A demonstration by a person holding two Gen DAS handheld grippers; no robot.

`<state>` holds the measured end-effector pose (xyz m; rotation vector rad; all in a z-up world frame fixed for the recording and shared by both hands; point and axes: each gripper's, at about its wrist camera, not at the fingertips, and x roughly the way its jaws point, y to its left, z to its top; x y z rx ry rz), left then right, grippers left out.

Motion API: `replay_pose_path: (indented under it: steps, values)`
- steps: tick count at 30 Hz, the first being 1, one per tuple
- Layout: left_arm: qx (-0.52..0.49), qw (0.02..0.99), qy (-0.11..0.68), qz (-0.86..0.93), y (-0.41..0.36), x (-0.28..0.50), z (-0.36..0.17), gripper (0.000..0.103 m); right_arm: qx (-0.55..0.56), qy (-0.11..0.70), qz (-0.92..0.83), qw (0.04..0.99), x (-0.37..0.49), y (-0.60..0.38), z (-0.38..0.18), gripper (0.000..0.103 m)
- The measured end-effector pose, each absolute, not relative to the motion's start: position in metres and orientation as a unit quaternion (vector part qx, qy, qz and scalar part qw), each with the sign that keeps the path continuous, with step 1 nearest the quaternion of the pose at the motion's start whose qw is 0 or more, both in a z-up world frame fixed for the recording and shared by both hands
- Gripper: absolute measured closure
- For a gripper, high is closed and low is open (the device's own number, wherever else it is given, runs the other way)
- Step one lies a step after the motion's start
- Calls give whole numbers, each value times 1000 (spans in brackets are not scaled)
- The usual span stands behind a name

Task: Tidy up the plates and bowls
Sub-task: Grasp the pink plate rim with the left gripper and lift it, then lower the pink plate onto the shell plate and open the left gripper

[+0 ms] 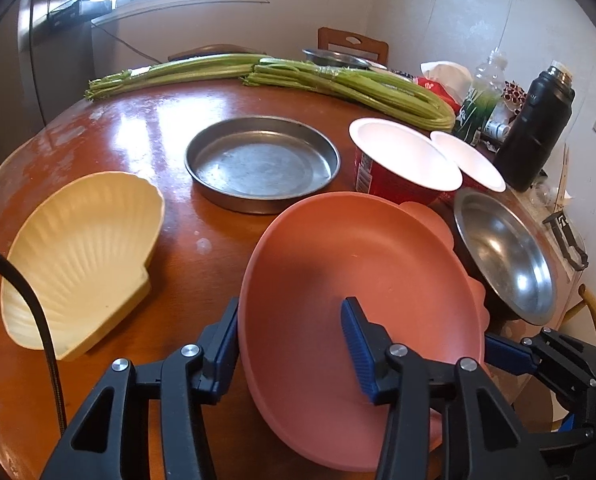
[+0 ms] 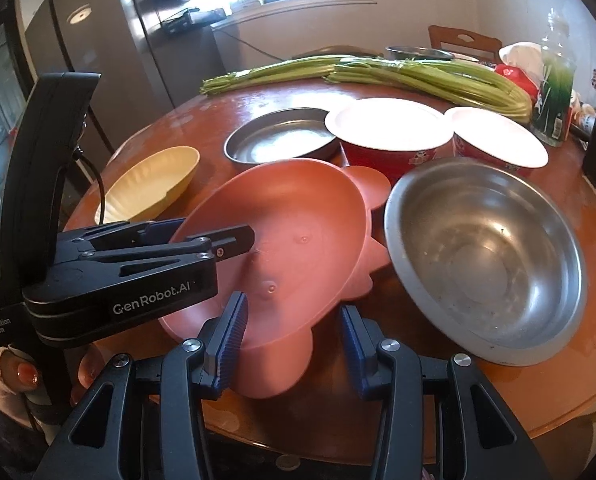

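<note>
Left wrist view: left gripper (image 1: pixel 292 340) jaws straddling pink plate (image 1: pixel 362 280) rim, grip unclear; right gripper (image 2: pixel 294 338) jaws apart.

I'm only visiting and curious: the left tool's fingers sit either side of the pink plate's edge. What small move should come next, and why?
Probably close the left gripper on the pink plate. Its jaws stand apart, one finger outside the rim and one inside the dish, so nothing looks pinched yet. The plate likely can't be moved safely until it is.

left tongs (image 2: pixel 234 240): black, "GenRobot.AI" print | right tongs (image 2: pixel 294 328): blue ribbed pads, silver screws
</note>
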<state>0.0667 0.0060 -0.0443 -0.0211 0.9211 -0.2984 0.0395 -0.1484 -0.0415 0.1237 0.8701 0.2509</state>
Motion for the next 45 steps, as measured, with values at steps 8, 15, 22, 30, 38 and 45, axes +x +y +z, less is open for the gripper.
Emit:
replay_pose_path:
  steps: [8,15,22,30,38,45]
  values:
    - [-20,896,425,-124,27,56,-28,54,52,412,136,899,42,-131,-30,56]
    - [-45,906,411,-96,62,52,-16,54,42,409,164,897,54,-106,-21,55]
    - [-66,912,400,-65,103,50,-9,54,33,401,194,895,67,-74,-12,55]
    - [-75,915,395,-30,134,56,-7,54,22,393,214,894,89,-39,-5,54]
    - [-91,910,404,-12,159,71,-14,54,17,400,220,889,109,-13,-9,54]
    - [-92,909,407,-3,173,85,-18,54,23,407,223,886,115,-1,-10,54]
